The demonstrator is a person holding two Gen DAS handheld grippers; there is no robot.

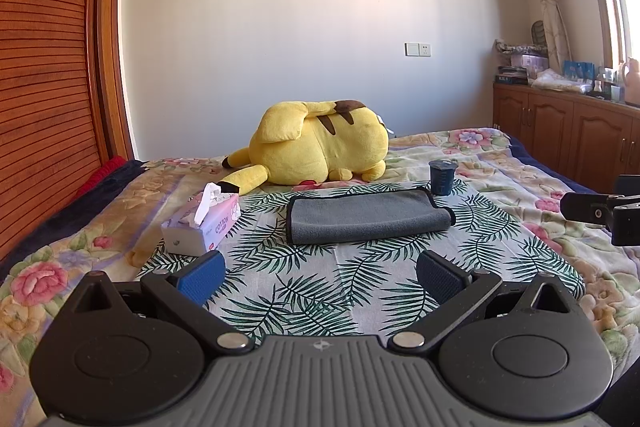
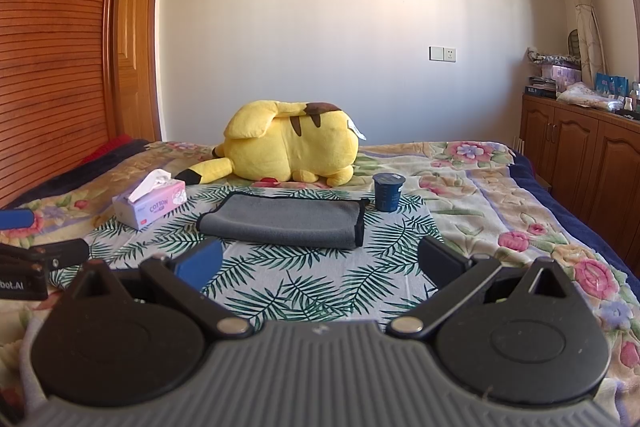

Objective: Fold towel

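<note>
From our left wrist camera, we see our left gripper [image 1: 320, 277] with its blue-padded fingers [image 1: 202, 279] spread wide and nothing between them, hovering above the near part of the palm-leaf cloth [image 1: 320, 291]. The grey towel [image 1: 368, 217] lies folded over on itself toward the far edge of that cloth, its black-trimmed ends at the left and right. A dark cup [image 1: 442, 178] stands upright just beyond the towel's far right corner, close to it; we cannot tell whether they touch. A tissue box [image 1: 204, 227] sits at the cloth's left edge, apart from the towel, with a tissue poking up. Behind the towel, a yellow plush toy [image 1: 316, 143] lies on the floral bedspread [image 1: 520, 163]. At the right edge of this view we see part of our right gripper [image 1: 604, 211], off the cloth's right side.

From our right wrist camera, our right gripper [image 2: 320, 267] also has its fingers [image 2: 200, 265] wide apart and bare, over the near part of the palm-leaf cloth [image 2: 312, 291]. The towel [image 2: 284, 221] lies ahead, near the cloth's far edge. The cup [image 2: 388, 191] stands by the towel's far right corner, the tissue box [image 2: 150, 205] at the cloth's far left corner, and the plush toy [image 2: 286, 145] beyond. Our left gripper [image 2: 28, 251] shows at the left edge.
</note>
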